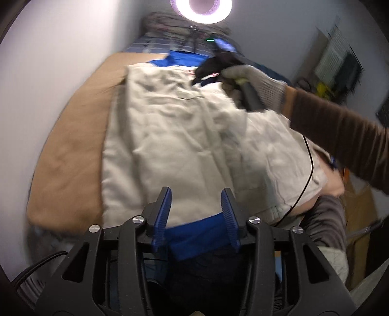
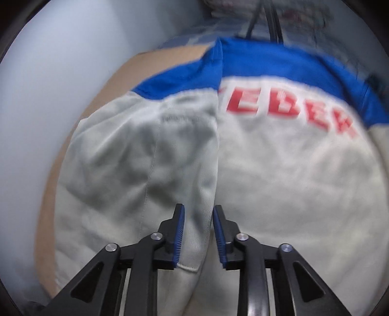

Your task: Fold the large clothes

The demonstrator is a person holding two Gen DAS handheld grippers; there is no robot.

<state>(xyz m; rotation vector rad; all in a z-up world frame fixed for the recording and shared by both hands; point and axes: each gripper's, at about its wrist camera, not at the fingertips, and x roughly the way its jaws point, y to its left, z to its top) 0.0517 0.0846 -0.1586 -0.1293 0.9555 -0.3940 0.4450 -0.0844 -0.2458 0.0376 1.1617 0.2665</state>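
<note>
A large pale grey jacket (image 1: 170, 136) with blue trim lies spread on a tan sheet (image 1: 73, 145). My left gripper (image 1: 197, 192) hangs over its near hem; the pads stand apart, with the blue hem band (image 1: 197, 233) loose between the fingers. At the far end a gloved hand (image 1: 250, 77) holds my right gripper (image 1: 198, 77) over the collar area. In the right wrist view the jacket (image 2: 279, 170) shows a blue yoke and blurred red letters (image 2: 287, 107). A sleeve (image 2: 145, 150) lies folded over its left side. My right gripper (image 2: 198, 209) is open above the sleeve's cuff (image 2: 188, 266), not pressing it.
A white wall runs along the left. Plaid bedding (image 1: 155, 43) is piled at the bed's far end under a ring light (image 1: 201, 9). A brown-sleeved arm (image 1: 340, 136) crosses from the right, trailing a black cable (image 1: 310, 165). A cardboard box (image 1: 359, 211) stands at the right.
</note>
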